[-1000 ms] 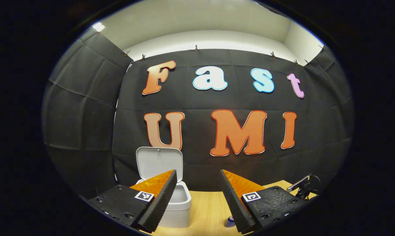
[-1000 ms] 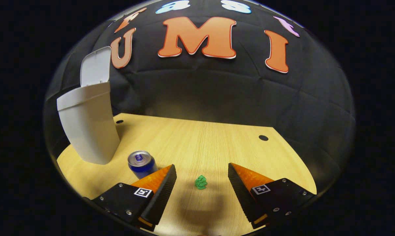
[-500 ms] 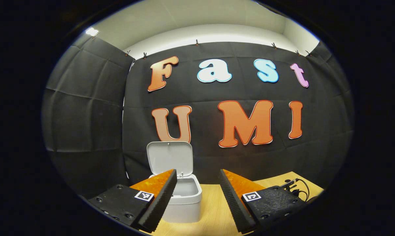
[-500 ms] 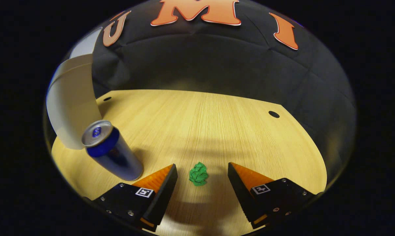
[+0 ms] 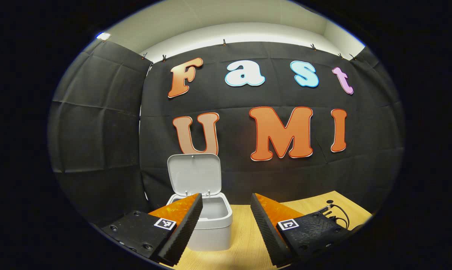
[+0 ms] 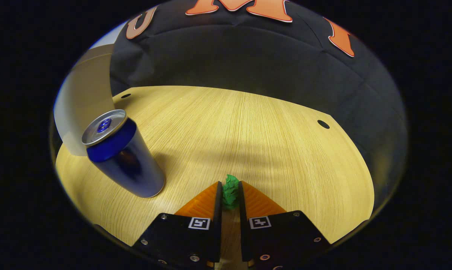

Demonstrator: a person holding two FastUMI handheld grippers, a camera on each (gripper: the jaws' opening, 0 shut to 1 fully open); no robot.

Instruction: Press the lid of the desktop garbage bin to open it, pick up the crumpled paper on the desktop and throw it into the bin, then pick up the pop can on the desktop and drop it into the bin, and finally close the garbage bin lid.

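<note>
The right gripper (image 6: pixel 230 195) has just clenched: half a second ago its fingers stood wide apart with the small green crumpled paper ball (image 6: pixel 230 189) lying free on the desk between them, and now both fingers press against the paper's sides, the wad poking out beyond the tips at about 12 o'clock from them. It seems to rest on the light wooden desktop (image 6: pixel 248 127), not yet lifted. I judge the grasp made, so what remains of this step is the lift and the carry to the bin.

In the right gripper view the blue and silver pop can (image 6: pixel 122 159) stands upright at 9 to 10 o'clock from the clenched fingers, near but apart from them. Behind it, at about 10 o'clock near the view's edge, rises the side of the white plastic desktop garbage bin (image 6: pixel 85 97), its mouth hidden from this angle. Swinging the paper towards the bin passes close to the can, which might be knocked over.

The left gripper view supplies what is hidden there: the bin's rectangular lid (image 5: pixel 194 174) stands upright and open, and the open mouth looks empty as far as can be seen. The left gripper (image 5: pixel 226 228) hangs released, fingers spread and holding nothing, facing the bin, whose body sits behind its left finger. A black cable (image 5: pixel 335 212) lies on the desk at 3 o'clock.
</note>
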